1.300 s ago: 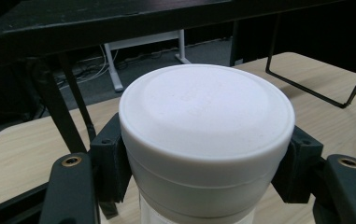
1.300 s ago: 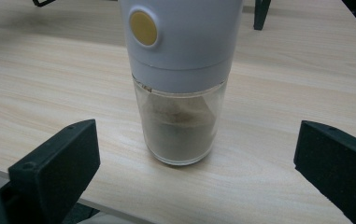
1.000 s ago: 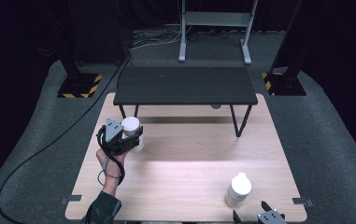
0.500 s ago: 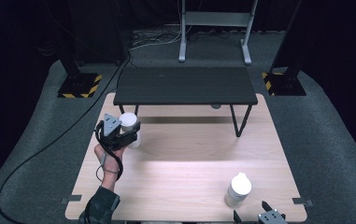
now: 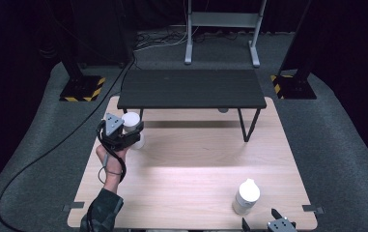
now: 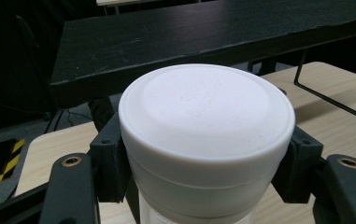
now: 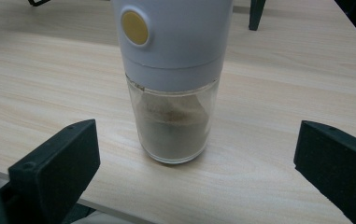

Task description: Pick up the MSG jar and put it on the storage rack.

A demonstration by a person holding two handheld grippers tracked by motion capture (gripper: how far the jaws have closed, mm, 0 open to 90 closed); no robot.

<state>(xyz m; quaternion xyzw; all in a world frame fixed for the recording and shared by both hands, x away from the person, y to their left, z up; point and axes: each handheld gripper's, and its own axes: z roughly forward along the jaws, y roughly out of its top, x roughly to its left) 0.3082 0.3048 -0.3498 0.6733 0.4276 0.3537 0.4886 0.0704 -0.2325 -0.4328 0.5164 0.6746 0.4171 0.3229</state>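
A wooden counter point(image 5: 191, 193) is filling the lower middle of the high view, with a low black shelf point(image 5: 191, 89) standing across its far edge; at the left of the frame a person's hand is holding the left hand-held gripper point(image 5: 123, 135), and its jaws are clamping a white-lidded jar point(image 5: 131, 121) just in front of the shelf's left end; whether the jar is resting on the wood or riding just above it is not clear; in the left gripper view the jar's lid point(image 6: 207, 126) is sitting squarely between the two black jaws, with the shelf edge looming close behind; the step in hand appears to be carrying this jar toward the shelf; the next move probably calls for raising it clear of the shelf edge, then setting it down level; at the lower right, the right hand-held gripper point(image 5: 280, 223) is waiting with jaws spread wide, empty, just behind a white-topped grinder point(image 5: 246, 197), whose clear base is showing brown spice point(image 7: 175, 126).
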